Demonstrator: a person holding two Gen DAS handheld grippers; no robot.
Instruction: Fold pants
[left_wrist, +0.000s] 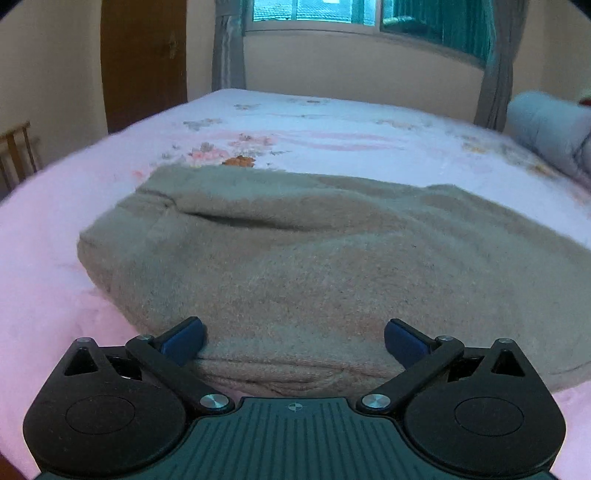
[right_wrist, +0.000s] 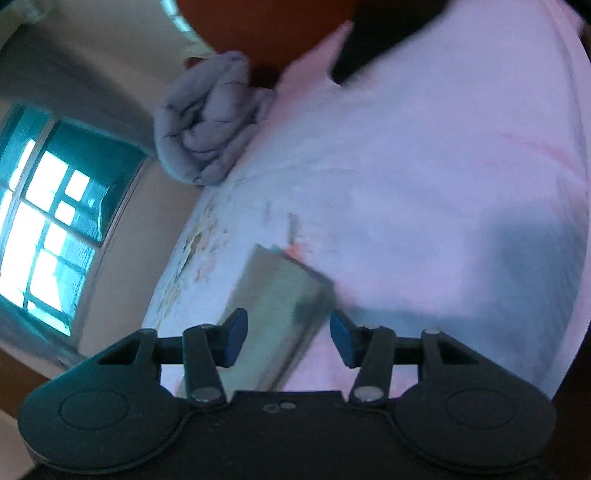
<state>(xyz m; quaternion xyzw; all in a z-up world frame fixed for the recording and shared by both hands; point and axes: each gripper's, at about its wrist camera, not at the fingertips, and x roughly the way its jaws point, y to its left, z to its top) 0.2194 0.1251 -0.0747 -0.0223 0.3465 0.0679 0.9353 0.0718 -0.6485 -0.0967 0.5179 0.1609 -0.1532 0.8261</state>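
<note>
Grey-brown fleece pants (left_wrist: 295, 258) lie folded in a thick stack on the pink bed sheet (left_wrist: 48, 240). My left gripper (left_wrist: 294, 341) is open, its blue pads on either side of the stack's near edge, low over the bed. In the right wrist view, tilted and blurred, my right gripper (right_wrist: 289, 338) is open with one end of the pants (right_wrist: 277, 291) between and beyond its fingers. I cannot tell whether either gripper touches the cloth.
The flowered sheet (left_wrist: 332, 125) stretches to the far wall under a window (left_wrist: 332, 14). A rolled grey quilt (left_wrist: 550, 129) lies at the bed's right end and also shows in the right wrist view (right_wrist: 210, 118). A wooden door (left_wrist: 144, 62) and a chair (left_wrist: 16, 155) stand at the left.
</note>
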